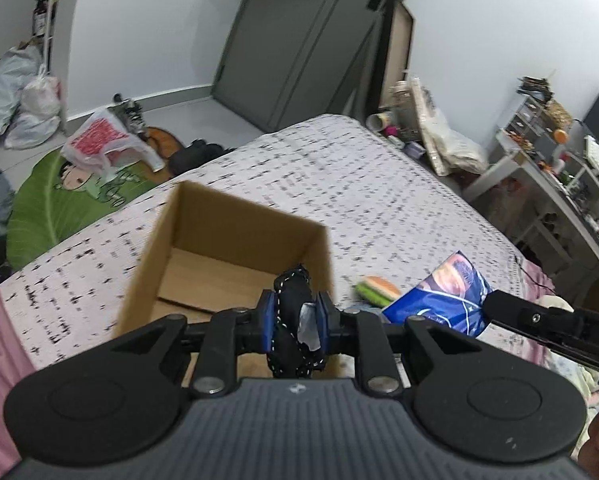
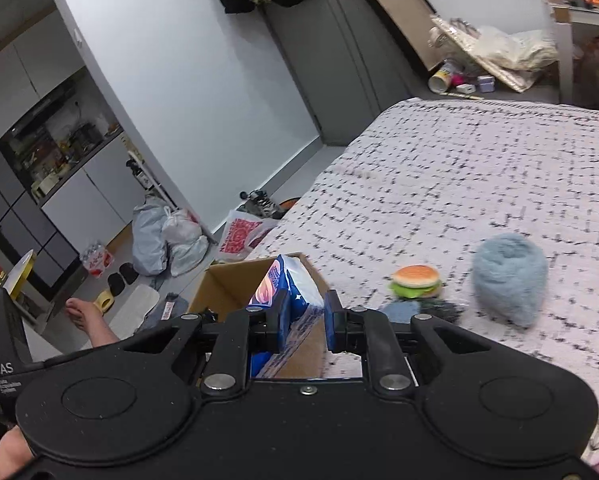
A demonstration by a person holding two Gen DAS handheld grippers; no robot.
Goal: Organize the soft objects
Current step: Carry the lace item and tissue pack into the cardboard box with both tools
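My left gripper (image 1: 296, 322) is shut on a rolled black cloth with white stitching (image 1: 293, 332), held over the near right corner of an open cardboard box (image 1: 219, 216) on the bed. The box looks empty inside. My right gripper (image 2: 304, 326) is shut on a blue and white soft packet (image 2: 287, 300), held at the box's (image 2: 227, 284) right rim; the packet (image 1: 443, 296) and right gripper arm (image 1: 539, 320) also show in the left wrist view. On the bedspread lie a toy hamburger (image 2: 416, 280), a fluffy light-blue object (image 2: 509, 280) and a dark item (image 2: 439, 308).
The bed has a white spread with black flecks (image 2: 479, 168). Left of it the floor holds plastic bags (image 2: 167, 240), a green leaf rug (image 1: 59, 200) and a person's bare foot (image 2: 83, 312). A grey door (image 1: 299, 40) and a cluttered desk (image 1: 559, 168) stand beyond.
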